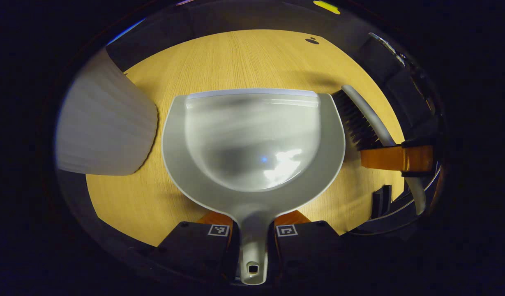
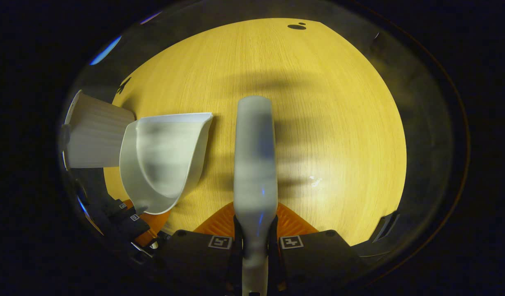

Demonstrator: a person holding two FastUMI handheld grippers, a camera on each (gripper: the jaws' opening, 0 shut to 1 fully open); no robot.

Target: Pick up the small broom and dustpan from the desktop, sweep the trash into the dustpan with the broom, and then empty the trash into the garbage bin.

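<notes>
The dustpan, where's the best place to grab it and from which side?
Take the dustpan by its narrow handle stub, coming from behind, opposite the flat front lip. The bowl is too wide to pinch; the left tool already clamps that handle this way.

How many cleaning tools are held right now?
2. The dustpan sits in the left gripper, jaws closed on its handle, over the desktop. The broom is clamped by its handle in the right gripper.

Dim warm light, glare on dustpan (image 1: 252, 139), perhaps motion blur
</notes>
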